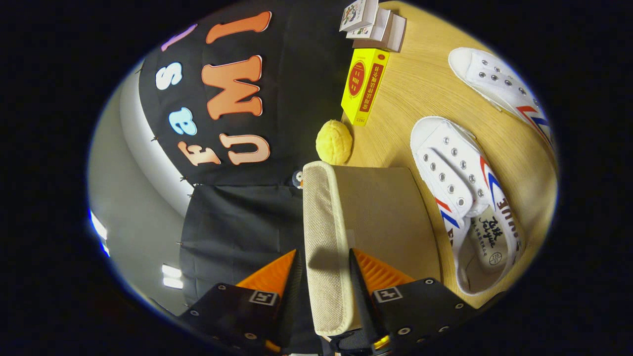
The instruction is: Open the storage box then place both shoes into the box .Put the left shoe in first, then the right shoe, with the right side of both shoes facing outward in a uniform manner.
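Observation:
My gripper (324,264) is shut on the beige fabric rim of the storage box lid (321,217), one finger on each side of it. The lid's flat tan panel (383,212) stretches ahead of the fingers and hides the box body. Just beyond that panel, a white canvas shoe (465,198) with red and blue stripes lies on the wooden table (425,94), its opening turned toward me. A second matching white shoe (499,84) lies farther off on the same table, apart from the first.
A yellow round bun-shaped object (335,142) sits at the lid's far end. Past it lies a yellow carton (364,84), then a stack of small boxes (374,22). The black cloth wall (237,217) hangs close on the other side of the lid.

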Available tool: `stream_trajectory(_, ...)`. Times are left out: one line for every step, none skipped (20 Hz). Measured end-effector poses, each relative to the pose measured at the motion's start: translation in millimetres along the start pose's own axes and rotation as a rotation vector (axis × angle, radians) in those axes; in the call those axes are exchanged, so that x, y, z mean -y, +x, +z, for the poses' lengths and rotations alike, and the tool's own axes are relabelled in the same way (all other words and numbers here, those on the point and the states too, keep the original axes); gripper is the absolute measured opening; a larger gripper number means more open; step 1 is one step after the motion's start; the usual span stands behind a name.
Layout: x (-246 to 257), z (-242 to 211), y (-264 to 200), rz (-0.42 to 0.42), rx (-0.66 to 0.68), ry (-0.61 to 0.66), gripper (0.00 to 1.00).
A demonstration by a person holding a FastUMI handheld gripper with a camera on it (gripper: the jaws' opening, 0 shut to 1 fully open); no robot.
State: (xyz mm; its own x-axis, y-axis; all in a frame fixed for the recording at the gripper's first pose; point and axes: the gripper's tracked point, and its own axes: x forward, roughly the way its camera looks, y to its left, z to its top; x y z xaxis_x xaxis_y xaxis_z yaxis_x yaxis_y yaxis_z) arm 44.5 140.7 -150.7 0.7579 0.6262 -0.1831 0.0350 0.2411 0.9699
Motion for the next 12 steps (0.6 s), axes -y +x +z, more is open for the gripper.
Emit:
stream_trajectory(-5.6, 4.8, -5.1, 0.011, 0.015, 0.001, 0.4)
stream_trajectory(-10.7, 7.2, -8.0, 0.02, 0.025, -0.004, 0.35)
stream_trajectory(-13.3, 9.2, -11.3, 0.017, 0.032, -0.017, 0.24)
stream_trajectory(-16.1, 10.9, -11.9, 0.014, 0.039, -0.031, 0.17)
stream_trajectory(-21.7, 10.5, -12.1, 0.012, 0.042, -0.04, 0.08)
stream_trajectory(-27.6, 11.1, -12.0, 0.013, 0.046, -0.045, 0.04)
stream_trajectory(-34.4, 11.5, -12.9, 0.019, 0.049, -0.051, 0.01)
stream_trajectory(-44.1, 10.7, -10.8, 0.027, 0.049, -0.062, 0.01)
stream_trajectory(-53.7, 10.3, -11.9, 0.037, 0.051, -0.072, 0.01)
stream_trajectory(-63.6, 11.5, -10.1, 0.046, 0.054, -0.081, 0.0)
stream_trajectory(-71.9, 10.2, -7.1, 0.051, 0.055, -0.091, 0.0)
stream_trajectory(-82.2, 9.3, -6.0, 0.059, 0.055, -0.1, 0.0)
